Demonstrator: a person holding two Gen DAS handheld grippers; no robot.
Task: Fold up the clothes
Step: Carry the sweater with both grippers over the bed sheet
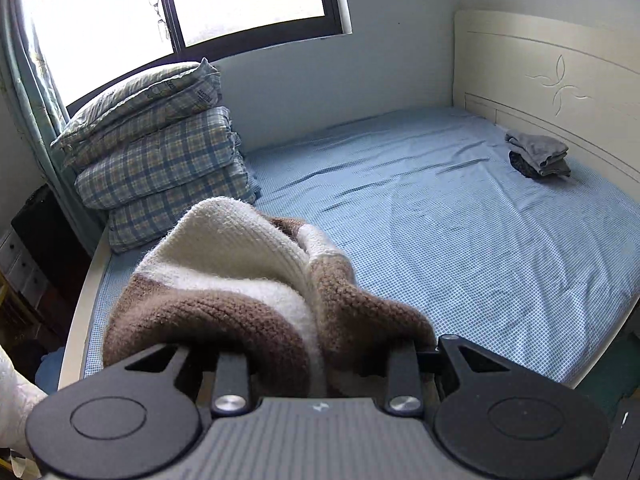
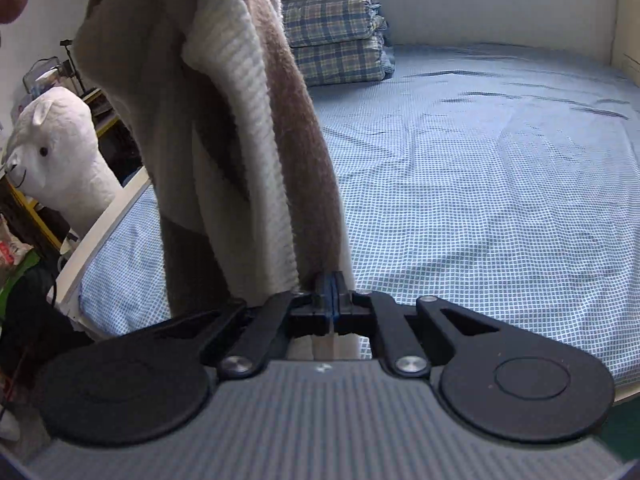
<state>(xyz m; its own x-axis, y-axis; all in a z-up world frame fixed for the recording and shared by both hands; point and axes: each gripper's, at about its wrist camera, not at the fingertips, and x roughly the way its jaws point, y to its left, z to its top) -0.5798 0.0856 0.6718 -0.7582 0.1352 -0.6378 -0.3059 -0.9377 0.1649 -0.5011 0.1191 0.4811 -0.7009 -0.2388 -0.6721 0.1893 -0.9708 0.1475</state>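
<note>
A brown and cream knit sweater (image 1: pixel 224 280) bulges up out of my left gripper (image 1: pixel 320 344), which is shut on a thick bunch of it; the wool hides the fingertips. In the right wrist view the same sweater (image 2: pixel 240 120) hangs down in a long drape from the top left, above the blue checked bed sheet (image 2: pixel 480 180). Its brown lower edge runs into my right gripper (image 2: pixel 331 296), whose blue-padded jaws are pressed together on it. A small pile of folded grey clothes (image 1: pixel 538 154) lies by the headboard (image 1: pixel 540 72).
A stack of folded plaid quilts (image 1: pixel 160 160) with a pillow on top stands at the bed's far left corner under the window (image 1: pixel 180 8). A white alpaca plush (image 2: pixel 60 148) and cluttered shelves stand off the bed's left side. The sheet (image 1: pixel 440 240) is wrinkled.
</note>
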